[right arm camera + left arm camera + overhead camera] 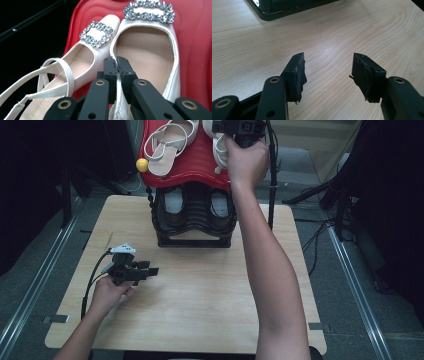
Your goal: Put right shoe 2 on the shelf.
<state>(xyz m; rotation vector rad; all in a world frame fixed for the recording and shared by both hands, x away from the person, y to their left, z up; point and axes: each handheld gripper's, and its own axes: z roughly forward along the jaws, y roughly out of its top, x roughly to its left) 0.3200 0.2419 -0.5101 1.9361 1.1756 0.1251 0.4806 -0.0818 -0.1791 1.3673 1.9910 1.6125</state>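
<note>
On red tray [195,50]: 2 white shoes [147,50] | right gripper [117,65] fingers pinching one's edge | left gripper [328,72] fingers spread

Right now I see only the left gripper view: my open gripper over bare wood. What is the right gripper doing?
Observer: The right gripper is shut on the side rim of a white shoe with a sparkling buckle.
Operator: Where does this shoe lie?
Observer: On a red tray atop the black rack, beside its partner shoe.
Operator: Is anything else up there?
Observer: A yellow ball sits at the tray's left edge.
</note>
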